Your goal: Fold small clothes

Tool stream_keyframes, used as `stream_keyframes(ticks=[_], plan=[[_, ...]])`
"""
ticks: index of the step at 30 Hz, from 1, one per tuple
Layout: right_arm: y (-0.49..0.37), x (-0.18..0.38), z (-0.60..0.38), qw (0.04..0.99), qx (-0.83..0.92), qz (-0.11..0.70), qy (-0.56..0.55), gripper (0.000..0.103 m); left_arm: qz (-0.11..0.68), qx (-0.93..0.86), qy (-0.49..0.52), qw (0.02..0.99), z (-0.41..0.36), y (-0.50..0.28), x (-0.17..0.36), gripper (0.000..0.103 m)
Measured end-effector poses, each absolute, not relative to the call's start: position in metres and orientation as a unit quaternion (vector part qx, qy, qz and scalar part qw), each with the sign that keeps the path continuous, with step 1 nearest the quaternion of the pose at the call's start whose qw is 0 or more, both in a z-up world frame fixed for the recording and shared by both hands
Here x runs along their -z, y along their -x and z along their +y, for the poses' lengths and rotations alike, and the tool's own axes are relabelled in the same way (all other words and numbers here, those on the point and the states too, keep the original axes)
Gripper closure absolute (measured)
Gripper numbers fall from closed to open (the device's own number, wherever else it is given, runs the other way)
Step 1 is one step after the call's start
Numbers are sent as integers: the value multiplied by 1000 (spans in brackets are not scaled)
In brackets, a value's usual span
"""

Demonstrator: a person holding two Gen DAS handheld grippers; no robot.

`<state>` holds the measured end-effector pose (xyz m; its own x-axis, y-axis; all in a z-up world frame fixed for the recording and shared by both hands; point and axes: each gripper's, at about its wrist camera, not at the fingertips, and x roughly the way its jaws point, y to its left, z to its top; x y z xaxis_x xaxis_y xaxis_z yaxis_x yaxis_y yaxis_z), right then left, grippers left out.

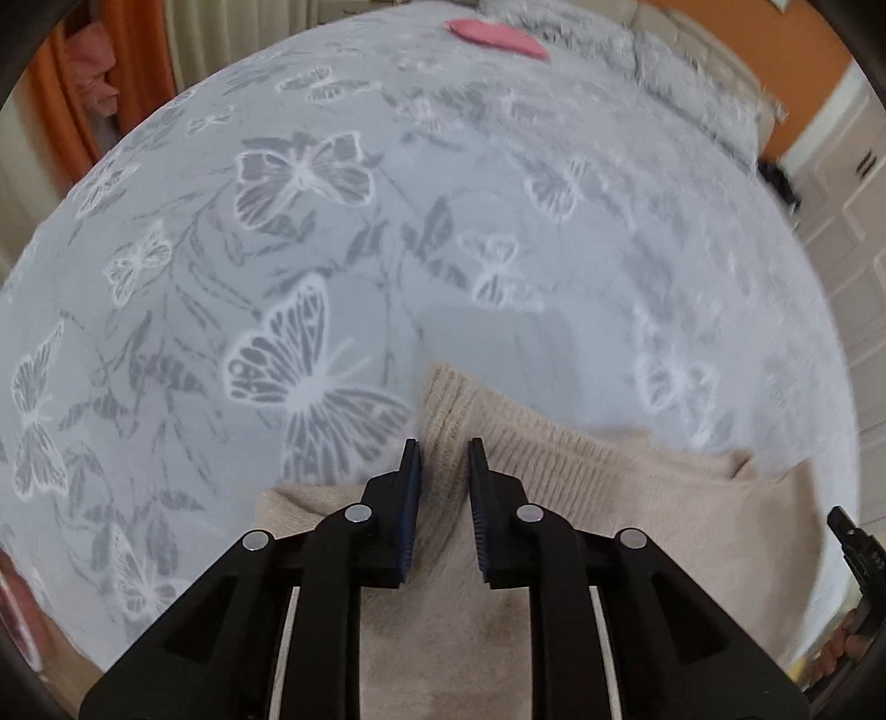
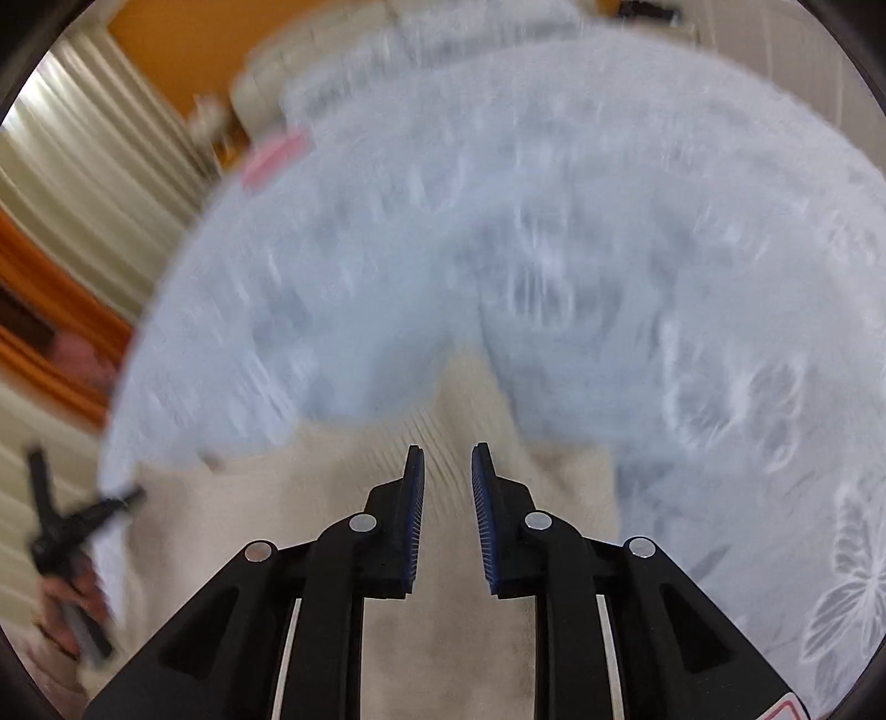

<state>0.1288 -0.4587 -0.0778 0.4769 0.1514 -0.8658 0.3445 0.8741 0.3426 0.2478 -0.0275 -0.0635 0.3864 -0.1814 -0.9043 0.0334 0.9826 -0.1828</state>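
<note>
- Left wrist view: your left gripper (image 1: 444,443) points down at a beige knit garment (image 1: 554,487) lying on the bed (image 1: 498,221), whose pale blue cover carries grey butterflies. The jaws stand narrow, with a raised ribbed fold of the knit between the blue pads (image 1: 412,498); the fabric seems pinched, though you cannot be sure the pads press it.
- This view alone gives sharp detail: the rib pattern, the butterfly print, a pink item (image 1: 495,36) at the far edge of the bed, and orange curtains (image 1: 61,94) at the left. A tip of your right gripper (image 1: 855,545) shows at the right edge.
- Right wrist view: heavily blurred. Your right gripper (image 2: 447,448) also has narrow jaws, over another part of the beige knit garment (image 2: 332,498), with fabric between the pads.
- Only here do you see a hand (image 2: 66,603) holding your left gripper (image 2: 72,526) at the left edge, beside the garment.
</note>
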Motion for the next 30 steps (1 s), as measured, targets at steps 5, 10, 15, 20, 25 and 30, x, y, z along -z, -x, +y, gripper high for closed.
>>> stream_keyframes(ticks=[5, 10, 15, 20, 25, 30], plan=[[-130, 77, -458, 815, 75, 511, -261, 86, 563, 52, 78, 821, -20, -246, 67, 86], [-116, 54, -450, 831, 66, 490, -257, 86, 562, 56, 64, 823, -20, -239, 60, 86], [-101, 60, -437, 820, 53, 496, -279, 81, 559, 58, 72, 824, -17, -229, 53, 86], [-113, 52, -383, 821, -5, 516, -245, 81, 551, 66, 65, 829, -22, -221, 40, 86], [-154, 55, -310, 812, -89, 534, -219, 81, 546, 104, 79, 828, -48, -210, 30, 82], [-190, 96, -265, 790, -128, 571, -183, 83, 579, 100, 37, 808, -73, -213, 72, 71]])
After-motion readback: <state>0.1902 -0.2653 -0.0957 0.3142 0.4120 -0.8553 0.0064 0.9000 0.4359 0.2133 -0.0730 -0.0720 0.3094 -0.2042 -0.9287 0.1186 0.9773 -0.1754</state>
